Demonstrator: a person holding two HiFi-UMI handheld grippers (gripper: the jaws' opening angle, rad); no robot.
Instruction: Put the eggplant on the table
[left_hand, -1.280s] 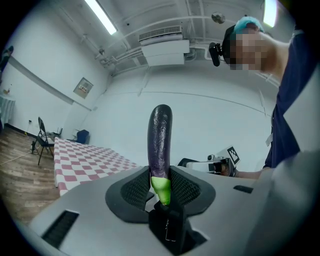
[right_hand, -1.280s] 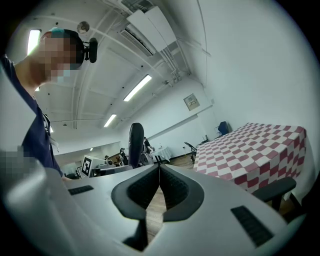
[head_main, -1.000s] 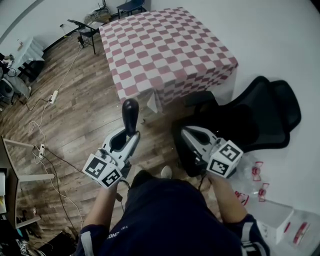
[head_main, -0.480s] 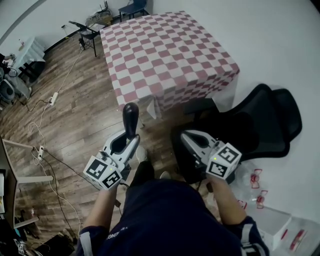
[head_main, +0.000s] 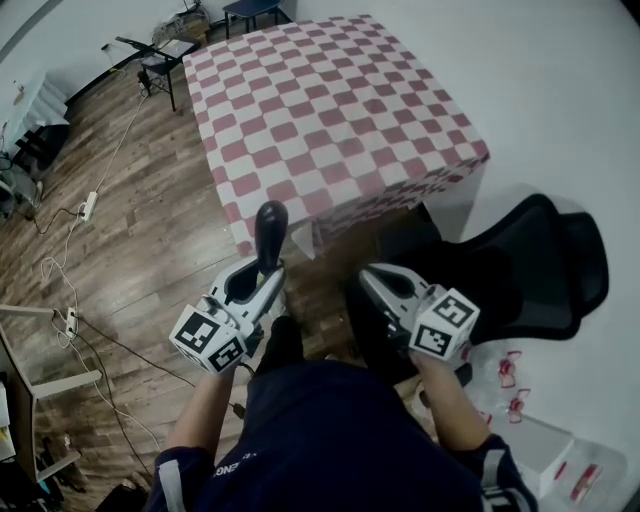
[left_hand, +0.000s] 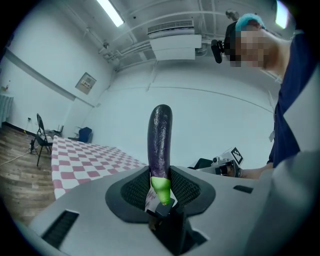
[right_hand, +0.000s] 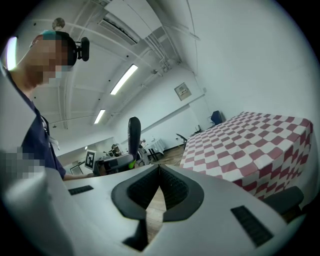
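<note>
L tongs (left_hand: 160, 184) grip long glossy purple eggplant (left_hand: 161, 137)

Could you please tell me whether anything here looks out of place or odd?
Only mildly: the left gripper holds the eggplant by its green stem end alone, so most of it sticks out beyond the jaws.

Navy top (head_main: 330, 430), white stripes at the sleeve cuffs (head_main: 168, 482), small white print (head_main: 228, 468) on the left side. Teal cap (left_hand: 250, 21), black head camera (left_hand: 220, 46). Left gripper (head_main: 262, 280) and right gripper (head_main: 372, 276) are light grey plastic. Each has a white cube (head_main: 443, 325) with black square markers and black ribbed pads (right_hand: 173, 186).
</note>
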